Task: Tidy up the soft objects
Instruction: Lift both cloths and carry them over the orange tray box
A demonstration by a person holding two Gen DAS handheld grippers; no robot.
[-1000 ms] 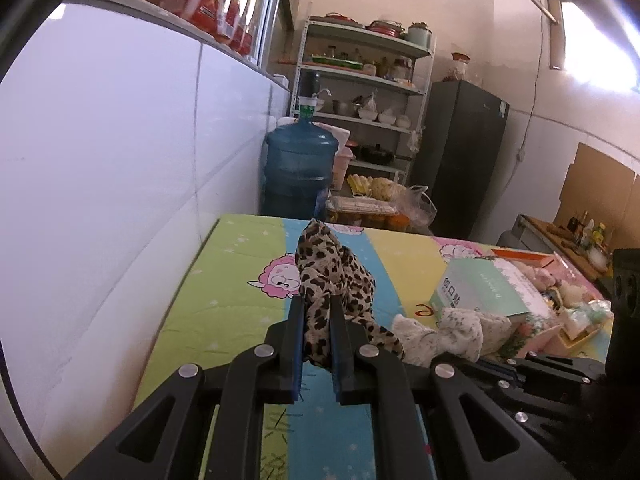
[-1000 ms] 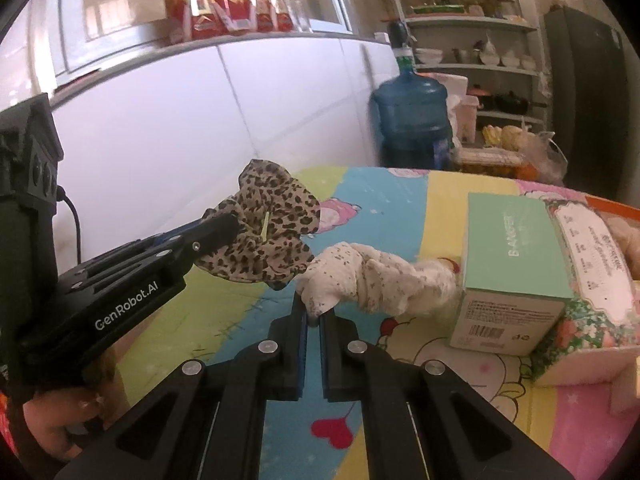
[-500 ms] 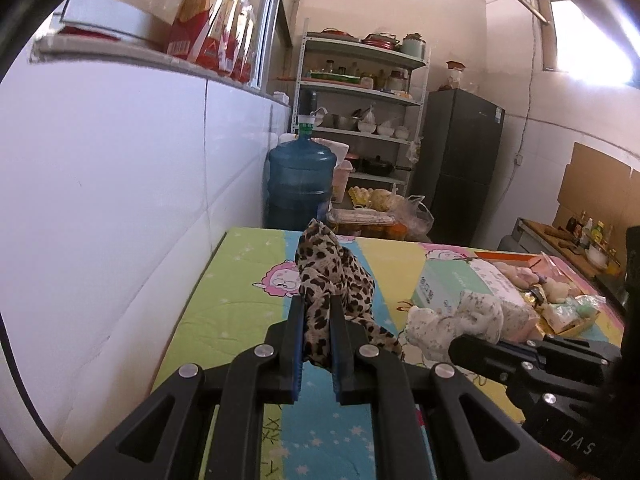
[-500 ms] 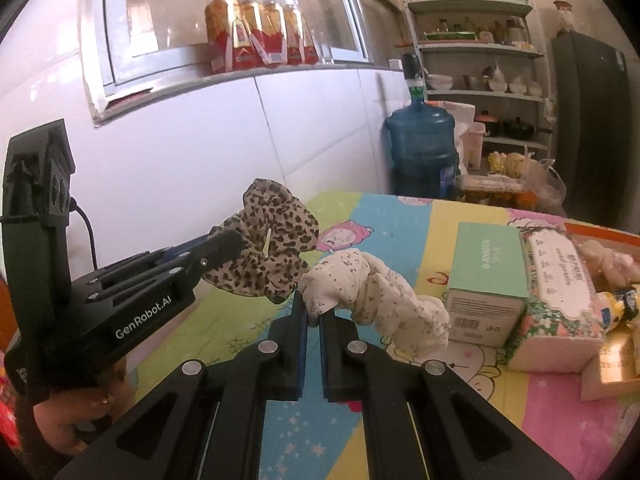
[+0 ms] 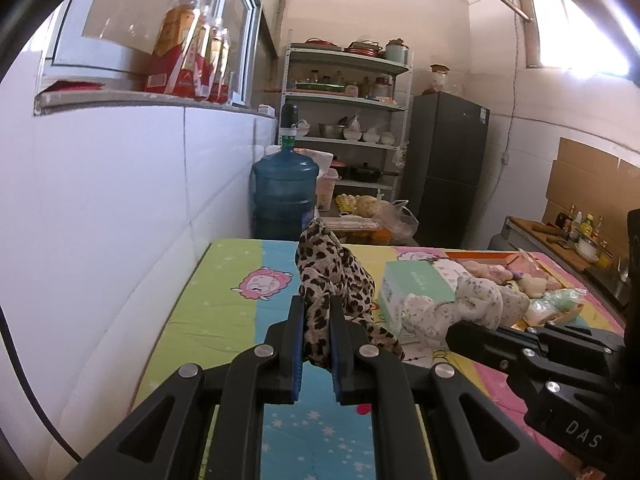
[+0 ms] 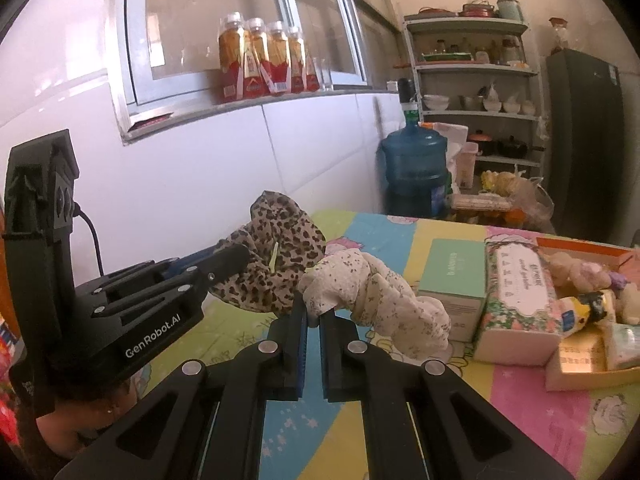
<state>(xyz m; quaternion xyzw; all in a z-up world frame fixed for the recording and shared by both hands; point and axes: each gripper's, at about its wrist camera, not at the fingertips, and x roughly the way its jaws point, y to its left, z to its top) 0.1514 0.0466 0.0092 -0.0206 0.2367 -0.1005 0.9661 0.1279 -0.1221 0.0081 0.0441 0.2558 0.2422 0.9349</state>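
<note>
My left gripper (image 5: 316, 308) is shut on a leopard-print scrunchie (image 5: 332, 280) and holds it in the air above the colourful table mat (image 5: 224, 300). My right gripper (image 6: 314, 312) is shut on a cream speckled scrunchie (image 6: 376, 300), also lifted off the mat. In the right wrist view the left gripper (image 6: 228, 258) comes in from the left with the leopard-print scrunchie (image 6: 280, 264) right beside the cream one. In the left wrist view the right gripper (image 5: 460, 330) holds the cream scrunchie (image 5: 460, 304) at the right.
A mint box (image 6: 454, 276) and a floral tissue box (image 6: 516, 300) stand on the mat. An orange tray (image 6: 592, 340) with soft toys and packets lies at the right. A white tiled wall (image 5: 120, 220) runs along the left; a blue water jug (image 5: 286, 196) stands beyond the table.
Both grippers have risen with their scrunchies; the cream scrunchie now hangs clear of the mat and boxes. Both views sit higher and show more of the window sill and room.
</note>
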